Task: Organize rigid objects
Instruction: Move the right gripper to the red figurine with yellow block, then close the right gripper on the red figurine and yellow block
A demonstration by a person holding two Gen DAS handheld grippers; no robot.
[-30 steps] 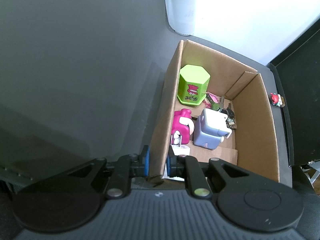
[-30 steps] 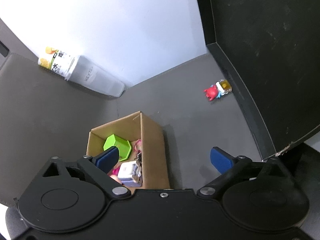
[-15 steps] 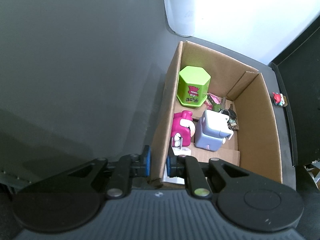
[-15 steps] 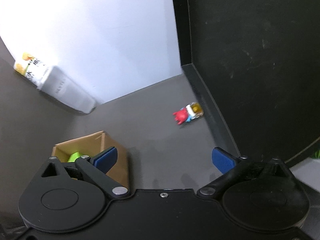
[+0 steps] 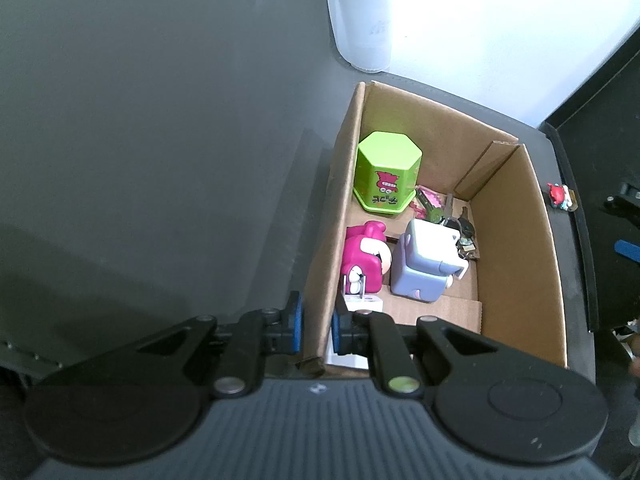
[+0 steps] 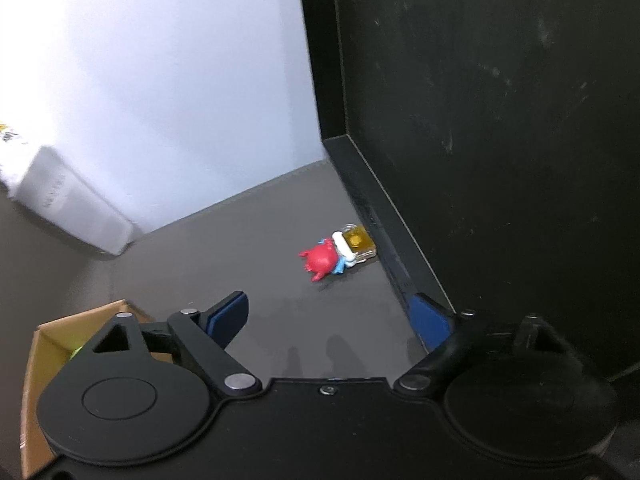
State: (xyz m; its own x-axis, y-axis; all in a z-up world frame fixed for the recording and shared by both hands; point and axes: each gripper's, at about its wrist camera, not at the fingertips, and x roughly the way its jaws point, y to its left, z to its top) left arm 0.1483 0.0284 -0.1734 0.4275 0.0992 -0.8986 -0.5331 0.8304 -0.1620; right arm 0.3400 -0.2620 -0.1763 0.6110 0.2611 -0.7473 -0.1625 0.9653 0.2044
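Observation:
A cardboard box (image 5: 516,248) stands on the grey table; it holds a green hexagonal tin (image 5: 386,172), a pink figure (image 5: 362,260), a lilac blocky figure (image 5: 424,264), keys (image 5: 460,228) and a white item at its near end. My left gripper (image 5: 317,326) is shut on the box's left wall near the near corner. A small red toy figure (image 6: 340,252) lies on the table by the black panel; it also shows in the left wrist view (image 5: 562,196). My right gripper (image 6: 332,316) is open and empty, just short of the toy. The box corner (image 6: 44,344) shows at its left.
A white bottle (image 5: 360,16) lies on the table beyond the box, also in the right wrist view (image 6: 72,216). A black upright panel (image 6: 500,120) bounds the table on the right, close behind the toy. A white wall stands at the back.
My right gripper has swung right and forward, away from the box and toward the red toy, which now looks much nearer. My left gripper has kept its hold on the box wall.

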